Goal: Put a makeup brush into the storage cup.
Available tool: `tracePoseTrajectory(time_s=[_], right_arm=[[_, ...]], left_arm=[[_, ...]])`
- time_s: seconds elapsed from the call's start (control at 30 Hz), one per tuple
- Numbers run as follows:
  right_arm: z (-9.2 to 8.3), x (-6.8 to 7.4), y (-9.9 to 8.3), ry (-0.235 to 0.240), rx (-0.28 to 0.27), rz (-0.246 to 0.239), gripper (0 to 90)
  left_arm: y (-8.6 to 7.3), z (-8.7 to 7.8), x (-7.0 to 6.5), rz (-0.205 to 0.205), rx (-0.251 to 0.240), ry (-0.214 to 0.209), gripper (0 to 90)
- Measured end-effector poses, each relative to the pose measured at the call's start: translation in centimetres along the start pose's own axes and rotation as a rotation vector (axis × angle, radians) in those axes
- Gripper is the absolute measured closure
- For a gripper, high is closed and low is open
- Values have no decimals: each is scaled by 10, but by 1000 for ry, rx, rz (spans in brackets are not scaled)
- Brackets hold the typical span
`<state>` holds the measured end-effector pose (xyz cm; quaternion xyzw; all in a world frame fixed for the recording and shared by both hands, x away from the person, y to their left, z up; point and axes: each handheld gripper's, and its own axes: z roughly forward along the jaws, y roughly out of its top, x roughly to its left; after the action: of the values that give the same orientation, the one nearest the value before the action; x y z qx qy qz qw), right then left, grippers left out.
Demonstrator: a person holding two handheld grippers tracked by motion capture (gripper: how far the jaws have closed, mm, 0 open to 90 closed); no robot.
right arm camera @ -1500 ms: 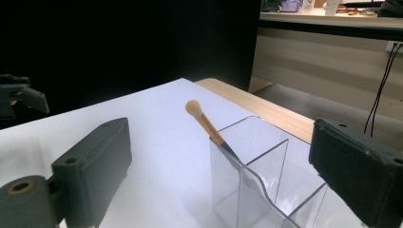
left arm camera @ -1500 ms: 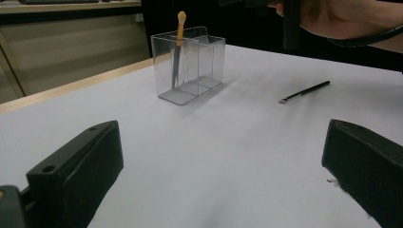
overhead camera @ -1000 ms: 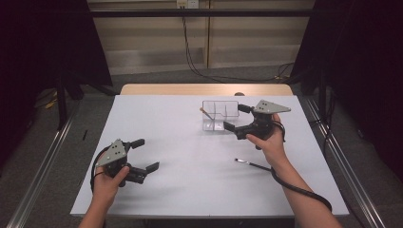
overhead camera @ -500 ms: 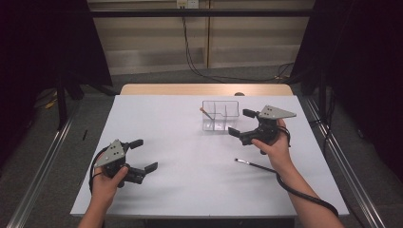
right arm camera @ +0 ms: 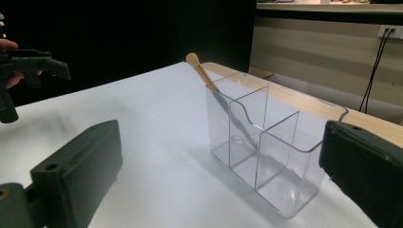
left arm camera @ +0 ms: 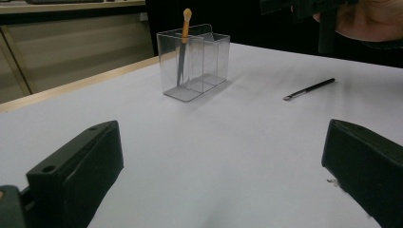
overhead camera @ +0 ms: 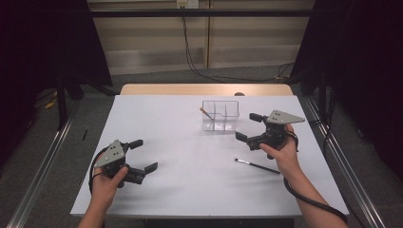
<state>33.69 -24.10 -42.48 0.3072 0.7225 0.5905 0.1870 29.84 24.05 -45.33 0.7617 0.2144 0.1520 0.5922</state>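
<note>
High view: the right gripper [overhead camera: 248, 127], fingers spread wide and empty, is being held just beside the clear organizer [overhead camera: 220, 115], a wooden-tipped brush [overhead camera: 206, 113] already standing in its end compartment. The black brush [overhead camera: 257, 166] is lying nearer the person than the organizer. The light organizer is likely being put at risk of a knock.

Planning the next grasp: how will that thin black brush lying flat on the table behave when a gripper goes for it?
The black brush looks slim and straight, so probably stiff and light. It lies flat on the smooth white table, so the jaws may struggle to get under it. Its round handle could roll or skid if nudged sideways.
</note>
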Motion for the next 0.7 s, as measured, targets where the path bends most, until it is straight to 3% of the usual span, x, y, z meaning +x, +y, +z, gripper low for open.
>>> tracePoseTrajectory(time_s=[0.7], right_arm=[[-29,-1,-15,-18,12,9,7]], left_arm=[[0,1,-1,2,4,0,0]])
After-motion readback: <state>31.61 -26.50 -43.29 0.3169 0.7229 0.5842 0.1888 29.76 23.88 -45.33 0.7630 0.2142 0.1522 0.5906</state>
